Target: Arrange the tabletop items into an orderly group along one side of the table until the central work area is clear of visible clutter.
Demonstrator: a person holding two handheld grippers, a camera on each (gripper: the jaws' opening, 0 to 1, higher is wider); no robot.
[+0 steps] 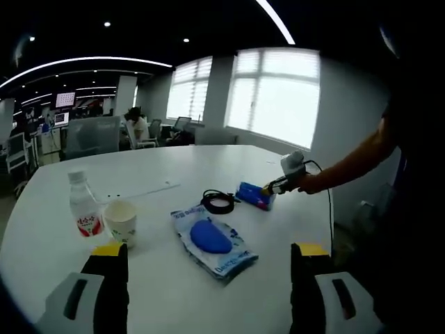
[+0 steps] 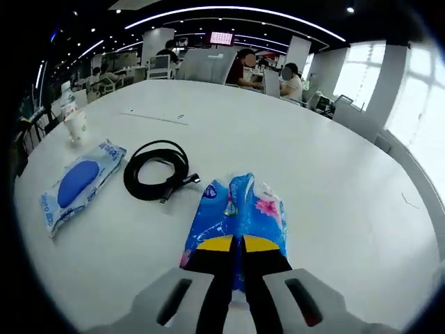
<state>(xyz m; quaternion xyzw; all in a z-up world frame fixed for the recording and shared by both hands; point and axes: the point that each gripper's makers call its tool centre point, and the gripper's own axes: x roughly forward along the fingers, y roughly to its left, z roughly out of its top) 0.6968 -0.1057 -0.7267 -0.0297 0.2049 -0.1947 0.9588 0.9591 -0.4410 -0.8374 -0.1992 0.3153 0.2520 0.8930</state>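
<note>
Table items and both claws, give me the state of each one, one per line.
Left claw: open, holding nothing.
Right claw: shut on the blue tissue pack.
Water bottle: upright, capped.
Paper cup: upright beside the bottle.
Black cable: coiled, lying flat.
Wipes pack: lying flat, flap closed.

This is a big open office. A large round white table (image 2: 334, 181) stands in the front. Behind it sit people on grey office chairs (image 1: 90, 136) at desks, with computer screens (image 1: 61, 118) on them. Long white strip lights (image 2: 229, 10) curve across the dark ceiling. Tall windows with white blinds (image 1: 274, 94) let in bright daylight. A red and white screen (image 2: 221, 37) hangs far back; it may be a sign, but it is too small to read.
</note>
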